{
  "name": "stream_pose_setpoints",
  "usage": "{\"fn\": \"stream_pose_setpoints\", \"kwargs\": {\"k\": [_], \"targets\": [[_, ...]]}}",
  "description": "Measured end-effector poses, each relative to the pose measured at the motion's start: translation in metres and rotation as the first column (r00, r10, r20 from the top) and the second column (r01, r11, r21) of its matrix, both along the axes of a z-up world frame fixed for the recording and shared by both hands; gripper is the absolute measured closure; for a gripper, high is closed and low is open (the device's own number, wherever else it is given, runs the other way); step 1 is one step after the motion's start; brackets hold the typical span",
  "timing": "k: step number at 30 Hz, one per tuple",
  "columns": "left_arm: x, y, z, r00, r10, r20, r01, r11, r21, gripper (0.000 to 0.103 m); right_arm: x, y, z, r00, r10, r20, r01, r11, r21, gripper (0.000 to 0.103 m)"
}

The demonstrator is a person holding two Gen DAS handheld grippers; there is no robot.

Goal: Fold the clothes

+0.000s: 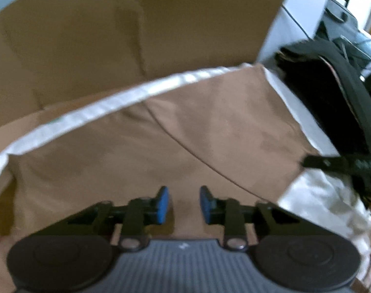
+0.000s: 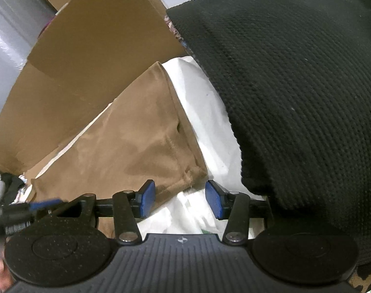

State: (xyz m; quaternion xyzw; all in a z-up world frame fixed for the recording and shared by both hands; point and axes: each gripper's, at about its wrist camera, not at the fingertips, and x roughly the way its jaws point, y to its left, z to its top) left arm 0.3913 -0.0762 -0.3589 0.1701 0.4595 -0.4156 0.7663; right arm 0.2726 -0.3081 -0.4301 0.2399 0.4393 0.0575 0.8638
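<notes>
A tan garment (image 1: 185, 134) lies folded flat on a white sheet (image 1: 319, 210). My left gripper (image 1: 184, 205) hovers over its near part, the blue pads a little apart and only the cloth's surface showing below the gap. In the right wrist view the same tan garment (image 2: 141, 136) runs up to the left, and its hemmed corner (image 2: 192, 173) lies just beyond my right gripper (image 2: 180, 199). That gripper stands open over the white sheet (image 2: 205, 117), with nothing pinched. A blurred part of the left gripper (image 2: 26, 210) shows at the left edge.
A black knit garment (image 2: 295, 85) is heaped at the right, beside the right gripper; it is also in the left wrist view (image 1: 332, 92). Brown cardboard (image 1: 87, 36) (image 2: 87, 61) stands behind the tan garment. A leopard-print cloth (image 2: 366, 276) peeks in at the bottom right.
</notes>
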Motion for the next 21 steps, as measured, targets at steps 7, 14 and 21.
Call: {"fn": "stream_pose_setpoints", "kwargs": {"k": [7,14,21], "targets": [[-0.024,-0.009,0.004,0.997,-0.060,-0.049,0.059,0.998,-0.020,0.082,0.013,0.007,0.003,0.999,-0.001,-0.038,-0.002,0.997,-0.071,0.099],[-0.042,-0.021,0.007,0.990,-0.134,-0.049,0.134,0.991,-0.020,0.082,0.008,0.005,0.017,0.999,-0.012,0.035,0.013,0.999,-0.046,0.099],[-0.046,-0.029,0.000,0.987,-0.144,-0.067,0.144,0.989,-0.018,0.085,0.010,0.008,0.010,1.000,0.013,-0.003,-0.013,1.000,0.010,0.083]]}}
